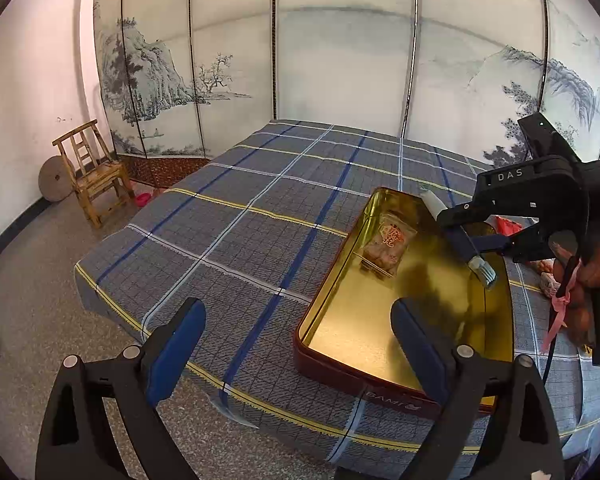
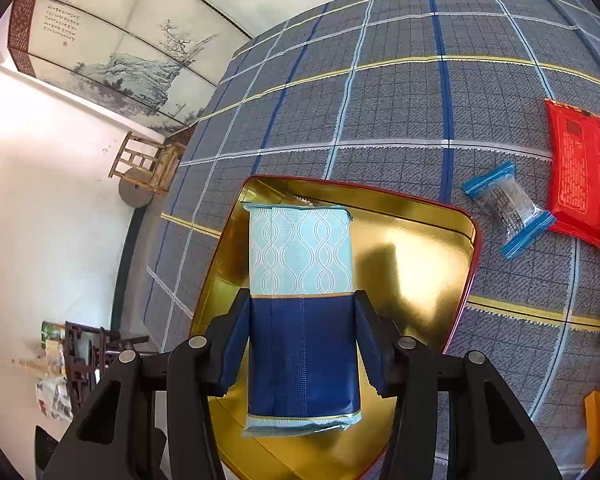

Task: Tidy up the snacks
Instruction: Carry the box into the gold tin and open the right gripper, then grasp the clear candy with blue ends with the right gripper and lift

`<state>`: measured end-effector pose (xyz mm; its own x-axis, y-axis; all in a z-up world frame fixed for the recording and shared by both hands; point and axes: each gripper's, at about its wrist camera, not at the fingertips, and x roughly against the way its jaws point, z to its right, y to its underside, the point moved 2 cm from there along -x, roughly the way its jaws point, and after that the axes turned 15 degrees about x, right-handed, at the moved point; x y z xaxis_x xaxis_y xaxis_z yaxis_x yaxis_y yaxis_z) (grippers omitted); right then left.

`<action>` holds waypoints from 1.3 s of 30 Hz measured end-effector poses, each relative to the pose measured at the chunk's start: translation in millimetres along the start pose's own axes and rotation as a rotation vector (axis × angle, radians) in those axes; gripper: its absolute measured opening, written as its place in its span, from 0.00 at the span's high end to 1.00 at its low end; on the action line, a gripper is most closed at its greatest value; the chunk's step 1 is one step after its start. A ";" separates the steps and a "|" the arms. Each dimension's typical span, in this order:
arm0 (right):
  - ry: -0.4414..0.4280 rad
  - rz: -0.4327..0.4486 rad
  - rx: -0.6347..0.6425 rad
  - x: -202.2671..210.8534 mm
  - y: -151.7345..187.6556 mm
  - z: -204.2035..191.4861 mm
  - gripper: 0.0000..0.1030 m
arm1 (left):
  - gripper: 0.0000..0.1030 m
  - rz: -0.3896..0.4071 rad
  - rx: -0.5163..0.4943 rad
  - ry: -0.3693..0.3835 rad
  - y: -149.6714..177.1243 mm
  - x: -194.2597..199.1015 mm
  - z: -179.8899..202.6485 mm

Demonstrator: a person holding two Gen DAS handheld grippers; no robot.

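Observation:
An open gold tin [image 1: 332, 276] with a dark red outside sits on the plaid cloth [image 1: 240, 240]. One clear snack packet [image 1: 386, 244] lies at its far end. My right gripper [image 2: 302, 300] is shut on a packet that is dark blue in its near half and light blue beyond [image 2: 300, 248], held above the tin [image 2: 420, 260]. In the left wrist view the right gripper [image 1: 480, 248] hovers over the tin's far right part, the packet seen edge-on. My left gripper [image 1: 298, 308] stands open over the tin's near left corner, with nothing held.
A red packet [image 2: 576, 176] and a clear candy with blue ends [image 2: 508, 208] lie on the cloth right of the tin, with more packets at the right edge. A wooden chair [image 1: 92, 172] and a painted screen [image 1: 160, 80] stand beyond the cloth's left edge.

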<state>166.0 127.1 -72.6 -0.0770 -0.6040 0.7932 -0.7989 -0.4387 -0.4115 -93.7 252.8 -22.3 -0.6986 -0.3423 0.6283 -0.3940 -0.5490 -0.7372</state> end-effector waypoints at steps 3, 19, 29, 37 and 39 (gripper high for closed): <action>-0.005 -0.001 -0.019 -4.8 -2.2 -0.4 0.51 | 0.09 0.002 0.003 -0.003 -0.6 -0.7 -1.7; 0.000 0.035 -0.037 -17.8 -6.6 -3.3 0.48 | 0.09 0.000 -0.001 -0.009 2.0 -2.9 -3.7; 0.156 0.167 0.053 75.7 1.9 49.1 0.48 | 0.09 0.048 -0.031 0.059 1.0 10.8 0.9; 0.360 0.012 0.204 73.6 -0.6 76.0 0.48 | 0.07 0.042 -0.132 0.117 12.6 13.3 32.1; 0.417 -0.030 0.302 58.0 -4.6 72.1 0.48 | 0.07 0.050 -0.152 0.120 13.6 15.3 35.8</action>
<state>208.2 46.1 -57.1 -0.3374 -0.2987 0.8927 -0.6008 -0.6617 -0.4485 -88.3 212.8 -13.8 -0.7823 -0.2681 0.5622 -0.4359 -0.4092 -0.8016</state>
